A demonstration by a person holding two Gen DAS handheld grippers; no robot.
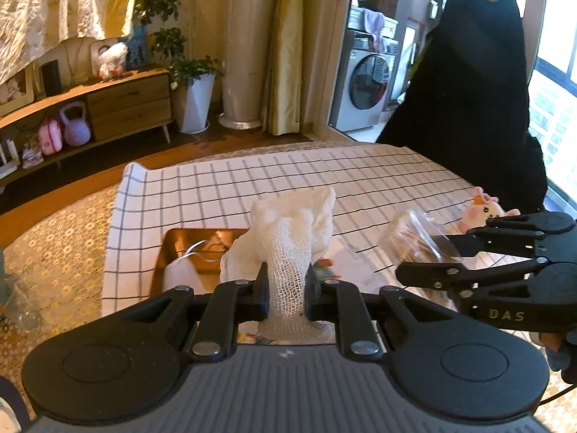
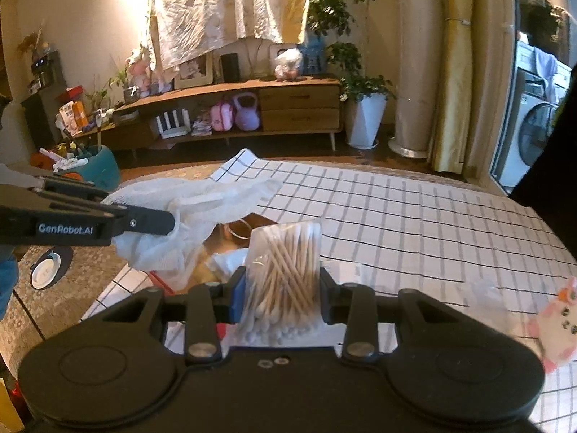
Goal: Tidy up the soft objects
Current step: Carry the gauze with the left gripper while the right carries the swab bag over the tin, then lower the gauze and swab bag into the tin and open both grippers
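Observation:
My left gripper (image 1: 286, 288) is shut on a white gauze cloth (image 1: 292, 238) and holds it above the checked tablecloth (image 1: 360, 176). It also shows in the right wrist view (image 2: 202, 213), hanging from the left gripper (image 2: 169, 222). My right gripper (image 2: 283, 292) is shut on a clear bag of cotton swabs (image 2: 285, 270), held above the table. The right gripper also shows in the left wrist view (image 1: 414, 256) with the bag (image 1: 414, 238). A wooden tray (image 1: 187, 252) lies below the cloth, holding a white pouch (image 1: 180, 274).
A pink plush toy (image 2: 555, 328) lies on the table at the right, also seen in the left wrist view (image 1: 483, 213). A black covered shape (image 1: 468, 90) stands behind the table. A patterned rug (image 1: 54, 238) lies left of the table.

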